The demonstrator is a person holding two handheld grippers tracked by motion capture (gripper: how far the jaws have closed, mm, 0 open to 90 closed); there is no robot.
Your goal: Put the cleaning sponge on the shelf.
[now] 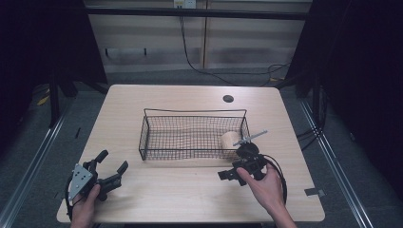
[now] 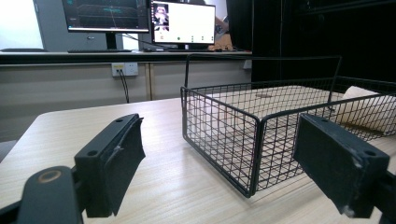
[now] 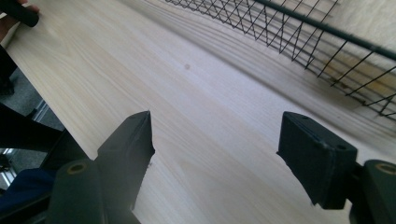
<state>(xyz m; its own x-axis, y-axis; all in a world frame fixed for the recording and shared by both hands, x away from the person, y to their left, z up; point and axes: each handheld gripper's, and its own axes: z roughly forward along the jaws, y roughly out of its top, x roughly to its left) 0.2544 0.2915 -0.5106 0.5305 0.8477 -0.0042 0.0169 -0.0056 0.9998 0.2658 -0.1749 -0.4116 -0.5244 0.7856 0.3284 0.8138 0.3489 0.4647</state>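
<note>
Dark curtains flank one pale wooden table (image 1: 190, 190), on which stands a single black wire-mesh basket (image 1: 157, 137) with one beige roll (image 1: 230, 139) lying in its right end. At the table's near-left corner the left gripper (image 1: 113, 167) rests in a hand (image 1: 85, 209) with its two black jaws spread wide, empty, aimed at the basket. The right gripper (image 1: 227, 175), just beside the basket's near-right corner, is held by the other hand (image 1: 266, 187), its jaws likewise parted and gripping nothing above bare wood.

A black wire basket (image 1: 192, 135) sits mid-table, a pale roll (image 1: 231, 139) lying in its right end.
</note>
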